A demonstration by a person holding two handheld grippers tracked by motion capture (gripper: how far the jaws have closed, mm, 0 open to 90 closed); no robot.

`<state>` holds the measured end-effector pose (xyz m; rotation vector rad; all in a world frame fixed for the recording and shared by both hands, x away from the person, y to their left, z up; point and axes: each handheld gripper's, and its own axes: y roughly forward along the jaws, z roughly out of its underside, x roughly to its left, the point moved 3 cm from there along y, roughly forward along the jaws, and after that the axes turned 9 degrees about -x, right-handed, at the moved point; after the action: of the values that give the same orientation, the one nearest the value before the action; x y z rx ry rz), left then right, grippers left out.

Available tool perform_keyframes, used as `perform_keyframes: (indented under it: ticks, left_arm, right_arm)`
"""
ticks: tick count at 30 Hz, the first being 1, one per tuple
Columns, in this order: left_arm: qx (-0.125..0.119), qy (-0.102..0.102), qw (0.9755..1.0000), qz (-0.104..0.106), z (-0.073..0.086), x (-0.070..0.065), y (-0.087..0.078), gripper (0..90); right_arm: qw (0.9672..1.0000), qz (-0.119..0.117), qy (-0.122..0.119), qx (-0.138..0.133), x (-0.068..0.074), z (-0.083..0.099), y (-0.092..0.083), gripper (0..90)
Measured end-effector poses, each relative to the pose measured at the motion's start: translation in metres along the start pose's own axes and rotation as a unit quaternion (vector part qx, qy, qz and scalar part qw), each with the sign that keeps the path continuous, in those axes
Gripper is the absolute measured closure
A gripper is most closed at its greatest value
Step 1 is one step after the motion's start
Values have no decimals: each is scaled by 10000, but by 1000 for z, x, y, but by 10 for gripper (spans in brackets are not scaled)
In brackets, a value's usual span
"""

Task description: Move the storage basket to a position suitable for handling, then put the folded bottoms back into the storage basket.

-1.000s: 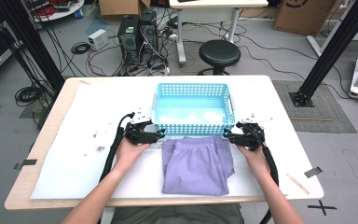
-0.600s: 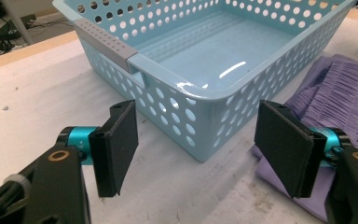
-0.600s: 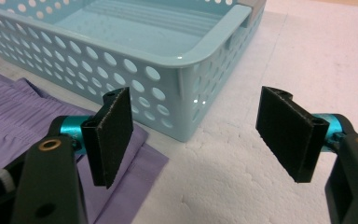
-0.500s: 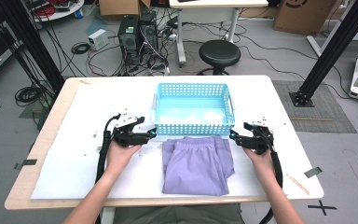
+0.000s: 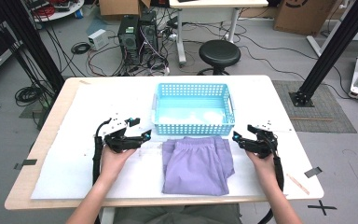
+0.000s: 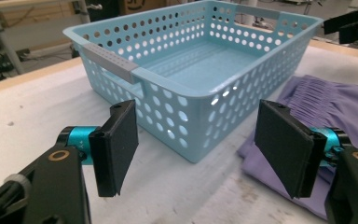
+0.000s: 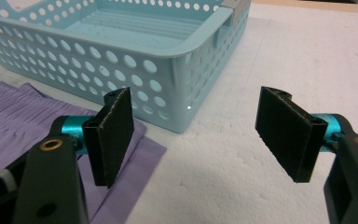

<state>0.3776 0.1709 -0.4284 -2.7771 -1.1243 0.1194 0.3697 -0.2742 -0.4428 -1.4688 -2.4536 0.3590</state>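
High view: both grippers, left (image 5: 145,136) and right (image 5: 235,136), are hovering spread and empty, flanking folded purple shorts (image 5: 196,164) below a blue basket (image 5: 193,127).

Wooden table (image 5: 46,140), frame centre, topped by white sheet (image 5: 74,168). On sheet: blue perforated basket (image 5: 193,122) upper centre; folded purple garment (image 5: 196,164) just below, lower centre.

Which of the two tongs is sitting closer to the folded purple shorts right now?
The right tongs, by a little: their tips sit just off the waistband corner of the purple shorts. The left tongs stand farther off, over bare table beside the blue basket.
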Motion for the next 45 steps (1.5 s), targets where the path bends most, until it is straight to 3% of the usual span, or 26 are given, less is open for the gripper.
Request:
perform_keyframes:
  ticks: [1,8,11,13,18,19,24,26,29,32,34,36,38,44,45]
  left_arm:
    - [19,-23,10000,-40,-1,0,-1,226]
    - [212,-146,9997,7,0,-1,-4,222]
    - [123,-262,9995,85,-2,-1,-5,222]
    - [10,-327,9991,255,-3,-2,-8,222]
    - [-18,-243,9995,194,-7,-7,-11,227]
    - [-21,-233,9995,204,-7,-8,-11,228]
    - [49,108,9999,10,-9,-14,-12,228]
    - [56,107,9999,75,-9,-16,-12,228]
    - [109,-100,9996,234,-8,-22,-13,228]
    - [-71,-407,9987,304,-4,-29,-18,250]
    - [-145,-403,9987,266,-1,-33,-19,275]
    - [-80,-251,9993,268,3,-40,-19,275]
    - [-14,-233,9991,358,5,-48,-19,275]
    - [389,-573,9953,678,14,-68,-15,275]
    - [451,-585,9952,644,15,-72,-14,275]
  right_arm:
    - [10000,-14,-22,18,1,0,0,285]
    - [9998,-69,-198,-29,5,-1,0,285]
    - [9997,-99,-193,-101,7,-3,-2,285]
    - [9996,-125,-204,-176,9,-6,-5,283]
    - [9988,-178,-383,-236,19,-12,-7,250]
    - [9983,-232,-479,-243,24,-12,-7,209]
    - [9970,-355,-617,-299,34,-10,-9,209]
    - [9968,-435,-613,-259,37,-10,-10,209]
    - [9972,-477,-531,-220,37,-9,-12,209]
    - [9978,-415,-479,-169,35,-5,-17,209]
    - [9978,-394,-494,-193,35,-4,-22,209]
    - [9978,-378,-501,-206,36,-3,-27,209]
    - [9980,-343,-492,-180,37,-1,-31,210]
    - [9984,-331,-453,-43,43,7,-36,211]
    - [9985,-339,-434,-22,44,8,-37,211]
